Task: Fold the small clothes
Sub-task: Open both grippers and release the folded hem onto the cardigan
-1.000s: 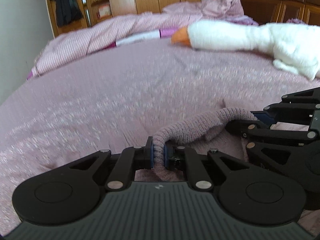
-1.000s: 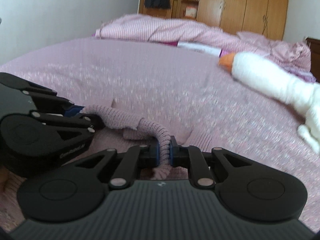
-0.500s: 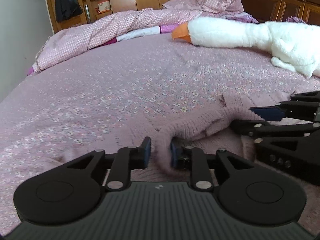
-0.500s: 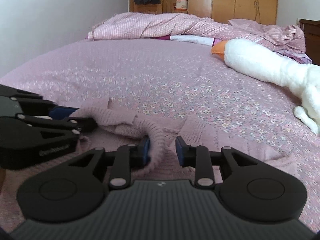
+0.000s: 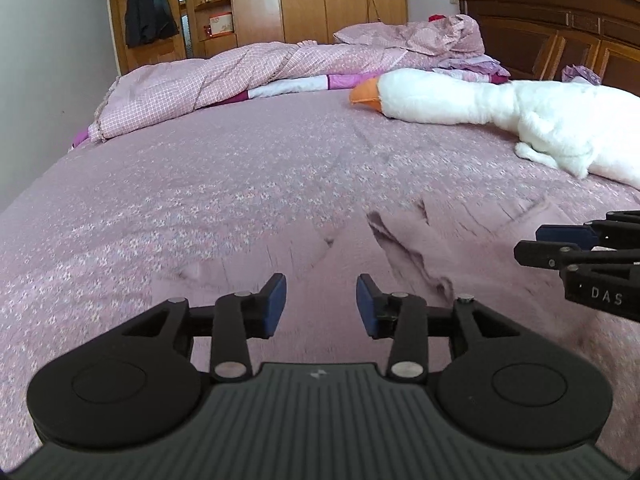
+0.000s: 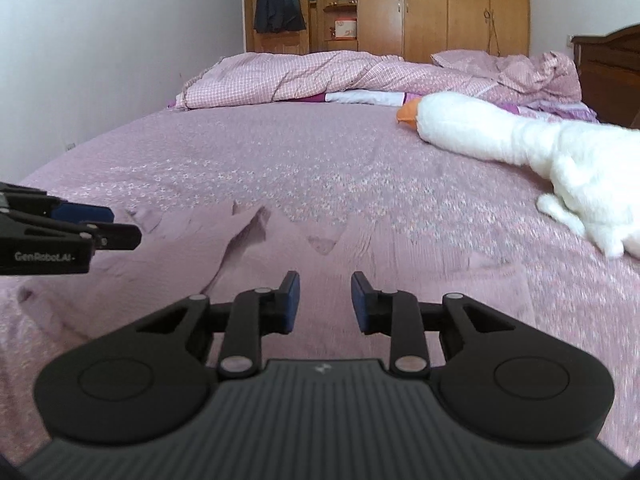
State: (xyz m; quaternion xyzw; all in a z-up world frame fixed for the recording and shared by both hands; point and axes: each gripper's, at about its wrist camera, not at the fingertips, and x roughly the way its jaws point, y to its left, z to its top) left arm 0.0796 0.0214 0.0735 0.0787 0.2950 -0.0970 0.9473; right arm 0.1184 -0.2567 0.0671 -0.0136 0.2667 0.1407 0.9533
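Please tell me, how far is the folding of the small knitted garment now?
Done: the knitted garment lies released on the bed, partly laid over itself. In hand: nothing; the left gripper and right gripper are both open and empty. Left: its edges look uneven and rumpled, so more folding probably remains.

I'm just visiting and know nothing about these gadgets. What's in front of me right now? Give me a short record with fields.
place: a bed with a pink flowered cover
garment: pink knitted garment lying flat on the cover
left gripper: open, empty, above the garment
right gripper: open, empty, above the garment
toy: white plush goose with an orange beak, lying farther back
bedding: bunched pink duvet at the far side
background: wooden wardrobe, dark garment hanging
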